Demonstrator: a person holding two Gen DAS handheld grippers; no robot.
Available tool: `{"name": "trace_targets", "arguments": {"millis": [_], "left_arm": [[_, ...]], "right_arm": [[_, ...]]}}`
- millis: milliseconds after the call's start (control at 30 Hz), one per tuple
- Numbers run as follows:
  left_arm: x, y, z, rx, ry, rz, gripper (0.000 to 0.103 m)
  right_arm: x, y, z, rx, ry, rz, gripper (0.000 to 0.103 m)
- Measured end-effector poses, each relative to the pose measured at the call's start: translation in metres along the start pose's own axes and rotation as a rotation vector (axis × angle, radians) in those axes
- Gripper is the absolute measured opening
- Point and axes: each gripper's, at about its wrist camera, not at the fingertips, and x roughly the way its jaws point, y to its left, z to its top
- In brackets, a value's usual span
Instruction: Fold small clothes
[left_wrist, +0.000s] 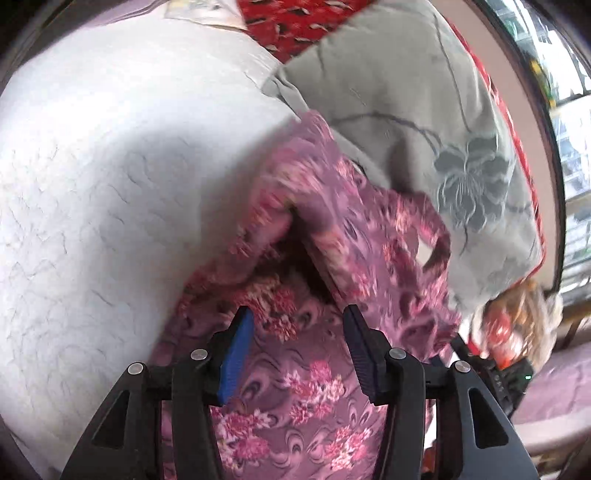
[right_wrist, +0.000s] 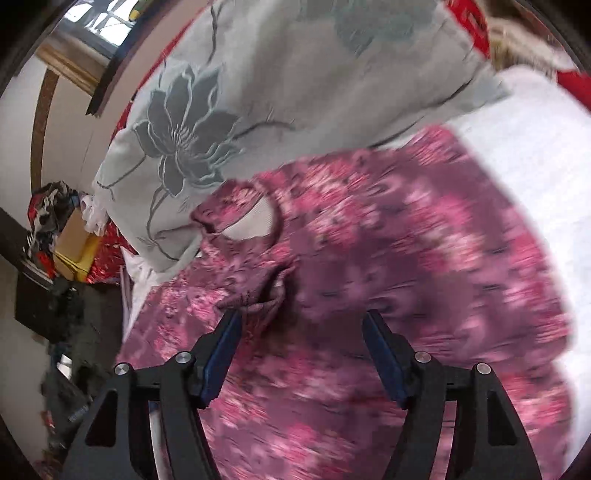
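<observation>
A small purple garment with pink flowers (left_wrist: 332, 236) lies rumpled on a white bed sheet (left_wrist: 92, 192). In the left wrist view my left gripper (left_wrist: 297, 317) hovers just over the garment's near part, jaws apart, blue pads clear of the cloth. In the right wrist view the same garment (right_wrist: 388, 236) spreads wider, with its neck opening (right_wrist: 251, 221) at the left and a bunched fold (right_wrist: 266, 295) just ahead of my right gripper (right_wrist: 301, 321). That gripper stands open above the cloth, with nothing pinched between its pads.
A grey quilt with a large flower print (left_wrist: 424, 122) lies heaped along the garment's far side, also shown as the grey quilt (right_wrist: 229, 110). Red patterned cloth (left_wrist: 295, 22) lies beyond it. Boxes and clutter (right_wrist: 62, 236) stand on the floor past the bed's edge.
</observation>
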Motion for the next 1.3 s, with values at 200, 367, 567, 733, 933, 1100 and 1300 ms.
{"name": "trace_targets", "arguments": {"millis": [200, 367, 567, 733, 933, 1100, 1300], "left_arm": [[0.012, 0.008, 0.004, -0.001, 0.014, -0.013, 0.049], [0.019, 0.019, 0.001, -0.033, 0.023, -0.029, 0.049], [0.016, 0.028, 0.001, -0.038, 0.019, -0.011, 0.049], [0.015, 0.027, -0.005, -0.041, 0.033, -0.02, 0.049], [0.005, 0.014, -0.012, -0.037, 0.031, -0.093, 0.055], [0.014, -0.001, -0.004, 0.026, 0.007, 0.004, 0.054], [0.027, -0.027, -0.008, 0.139, 0.042, 0.131, 0.052]], "right_arm": [[0.029, 0.019, -0.003, 0.118, 0.026, 0.099, 0.07], [0.046, 0.037, 0.003, 0.012, 0.117, 0.027, 0.032], [-0.009, 0.017, 0.02, -0.039, -0.068, 0.008, 0.006], [-0.041, -0.04, 0.037, 0.02, -0.13, -0.101, 0.006], [-0.035, -0.076, 0.029, 0.044, -0.049, -0.15, 0.011], [-0.055, -0.061, 0.034, -0.022, -0.164, -0.1, 0.006], [-0.023, -0.079, 0.038, -0.043, 0.039, -0.288, 0.008]]}}
